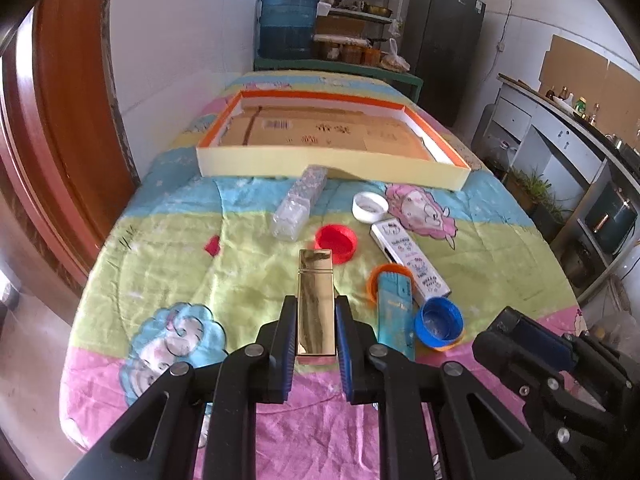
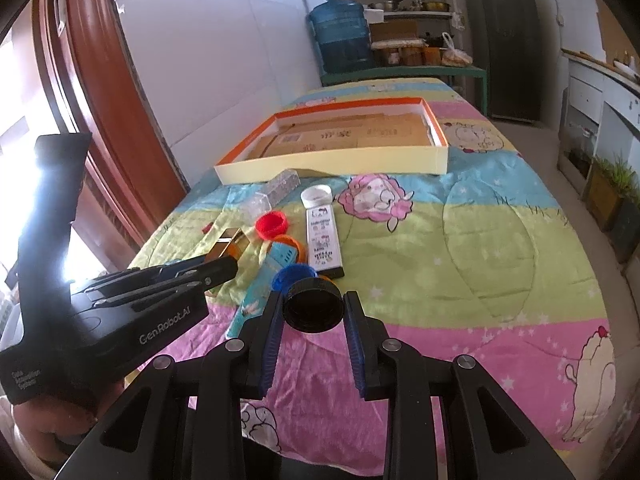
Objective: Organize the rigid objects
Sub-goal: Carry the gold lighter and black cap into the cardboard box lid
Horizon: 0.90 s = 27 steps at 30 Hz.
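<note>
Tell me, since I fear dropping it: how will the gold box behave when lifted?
Likely stiff: the gold box has straight edges. Possibly slippery: its faces are mirror-glossy. It may tilt: the left hand-held gripper clamps only its near end.

mirror-glossy gold case (image 1: 315, 300), likely metal, matt ribbed black cap (image 2: 313, 305), soft printed cloth (image 1: 248, 272)

Both fisheye views look forward and downward, close over the quilt-covered worktop (image 1: 248, 280), toward the shared shallow orange-rimmed box (image 1: 332, 160) and fridge (image 2: 500, 36) beyond.
</note>
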Each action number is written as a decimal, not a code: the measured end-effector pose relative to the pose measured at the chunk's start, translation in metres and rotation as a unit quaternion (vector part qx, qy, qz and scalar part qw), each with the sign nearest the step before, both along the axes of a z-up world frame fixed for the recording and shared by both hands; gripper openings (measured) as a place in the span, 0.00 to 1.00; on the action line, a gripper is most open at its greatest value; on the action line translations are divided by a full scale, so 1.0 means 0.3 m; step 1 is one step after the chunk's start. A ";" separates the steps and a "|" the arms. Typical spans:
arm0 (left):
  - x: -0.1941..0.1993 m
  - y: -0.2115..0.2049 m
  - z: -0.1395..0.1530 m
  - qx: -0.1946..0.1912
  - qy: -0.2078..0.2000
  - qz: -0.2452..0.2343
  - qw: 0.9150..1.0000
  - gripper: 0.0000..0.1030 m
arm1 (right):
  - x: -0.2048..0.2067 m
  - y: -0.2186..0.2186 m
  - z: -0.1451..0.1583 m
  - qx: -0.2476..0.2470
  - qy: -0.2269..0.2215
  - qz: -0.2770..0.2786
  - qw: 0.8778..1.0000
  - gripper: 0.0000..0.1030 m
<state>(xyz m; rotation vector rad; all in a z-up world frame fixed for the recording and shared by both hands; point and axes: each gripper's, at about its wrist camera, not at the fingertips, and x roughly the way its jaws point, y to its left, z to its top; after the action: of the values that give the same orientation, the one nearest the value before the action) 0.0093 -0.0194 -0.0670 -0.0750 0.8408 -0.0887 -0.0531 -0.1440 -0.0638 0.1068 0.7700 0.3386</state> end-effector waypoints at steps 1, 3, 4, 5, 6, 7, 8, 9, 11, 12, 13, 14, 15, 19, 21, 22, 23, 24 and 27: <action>0.001 0.002 0.010 0.000 -0.003 0.001 1.000 0.18 | 0.003 0.000 0.005 -0.001 -0.002 0.000 1.000 0.30; 0.007 0.008 0.025 0.001 -0.009 0.003 1.000 0.18 | 0.013 0.002 0.018 -0.001 -0.006 0.001 1.000 0.30; 0.013 0.010 0.035 0.002 -0.011 0.004 1.000 0.18 | 0.018 0.003 0.024 -0.002 -0.008 0.001 1.000 0.30; 0.017 0.013 0.047 0.004 -0.015 0.005 1.000 0.18 | 0.024 0.005 0.031 -0.002 -0.010 0.002 1.000 0.30; 0.022 0.017 0.053 0.004 -0.017 0.006 1.000 0.18 | 0.030 0.008 0.038 -0.002 -0.013 0.002 1.000 0.30; 0.026 0.020 0.061 0.005 -0.019 0.007 1.000 0.18 | 0.037 0.011 0.046 -0.003 -0.015 0.003 1.000 0.30; 0.033 0.024 0.069 0.005 -0.021 0.008 1.000 0.18 | 0.044 0.014 0.053 -0.004 -0.017 0.004 1.000 0.30; 0.039 0.028 0.077 0.005 -0.023 0.009 1.000 0.18 | 0.054 0.019 0.061 -0.004 -0.019 0.005 1.000 0.30; 0.052 0.033 0.087 0.006 -0.026 0.010 1.000 0.18 | 0.066 0.023 0.073 -0.006 -0.023 0.006 1.000 0.30; 0.061 0.035 0.095 0.007 -0.028 0.011 1.000 0.18 | 0.074 0.027 0.079 -0.007 -0.024 0.007 1.000 0.30; 0.066 0.038 0.097 0.008 -0.029 0.011 1.000 0.18 | 0.087 0.029 0.086 -0.007 -0.025 0.007 1.000 0.30; 0.074 0.042 0.103 0.008 -0.030 0.011 0.999 0.18 | 0.097 0.031 0.091 -0.007 -0.026 0.007 1.000 0.30; 0.082 0.047 0.110 0.009 -0.033 0.013 0.999 0.18 | 0.111 0.033 0.099 -0.006 -0.027 0.006 1.000 0.30; 0.113 0.064 0.140 0.014 -0.043 0.017 0.999 0.18 | 0.157 0.040 0.132 -0.007 -0.036 0.004 0.999 0.30; 0.133 0.071 0.165 0.019 -0.053 0.019 0.998 0.18 | 0.180 0.042 0.152 -0.011 -0.042 0.002 0.999 0.30; 0.143 0.073 0.178 0.021 -0.057 0.019 0.998 0.18 | 0.195 0.044 0.163 -0.014 -0.045 0.000 0.999 0.30; 0.152 0.075 0.187 0.023 -0.061 0.019 0.998 0.18 | 0.208 0.045 0.171 -0.016 -0.046 -0.001 0.999 0.30; 0.165 0.077 0.197 0.025 -0.066 0.020 0.997 0.18 | 0.222 0.045 0.179 -0.017 -0.047 -0.002 0.999 0.30; 0.199 0.083 0.220 0.025 -0.073 0.021 0.997 0.18 | 0.263 0.039 0.198 -0.019 -0.050 -0.003 0.999 0.30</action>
<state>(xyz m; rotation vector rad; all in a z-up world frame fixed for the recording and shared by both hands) 0.0690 0.0054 -0.0011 -0.0380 0.6939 -0.0336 0.0259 -0.1322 -0.0044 0.0553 0.6774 0.3208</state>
